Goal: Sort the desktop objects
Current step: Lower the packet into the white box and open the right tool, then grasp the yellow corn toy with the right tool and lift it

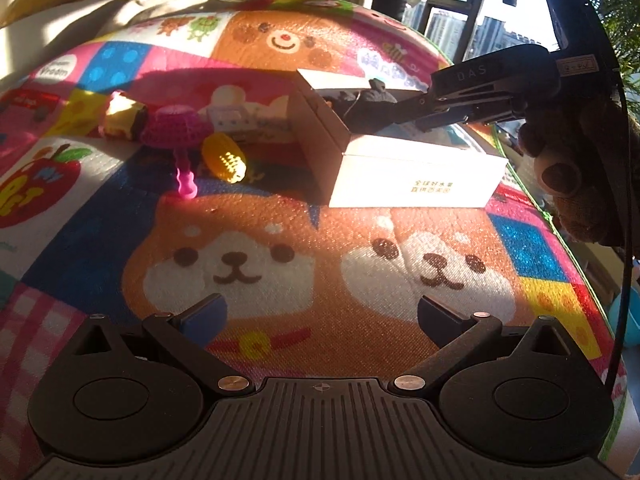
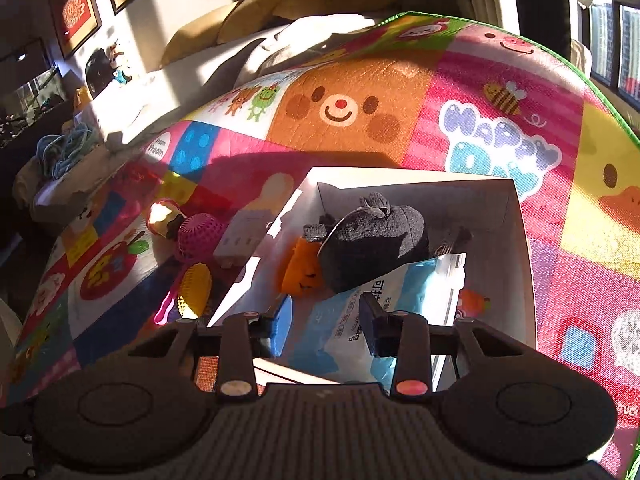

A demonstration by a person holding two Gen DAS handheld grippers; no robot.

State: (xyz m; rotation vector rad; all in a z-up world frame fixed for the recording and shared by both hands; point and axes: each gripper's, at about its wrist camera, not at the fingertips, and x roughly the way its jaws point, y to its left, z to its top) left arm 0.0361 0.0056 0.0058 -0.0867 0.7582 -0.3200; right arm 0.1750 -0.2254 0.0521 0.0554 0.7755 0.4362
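Note:
A white cardboard box (image 2: 524, 264) stands open on a colourful cartoon mat (image 2: 500, 80). Inside lie a dark grey plush (image 2: 376, 240), an orange toy (image 2: 304, 272) and a blue-white wipes packet (image 2: 400, 292). My right gripper (image 2: 326, 320) hovers over the box's near side, open by a narrow gap, the packet lying below its fingers, not pinched. The left wrist view shows the box (image 1: 412, 176) with the right gripper (image 1: 432, 118) reaching in from the right. My left gripper (image 1: 322, 316) stands wide open and empty above the mat, short of the box.
Left of the box lie a yellow knitted corn (image 1: 224, 158), a pink crocheted toy (image 1: 176, 128) with a pink handle, a white power strip (image 1: 236, 120) and a yellow-red toy (image 1: 124, 116). A brown furry sleeve (image 1: 572, 160) holds the right gripper. Sofa cushions (image 2: 256, 4) lie beyond the mat.

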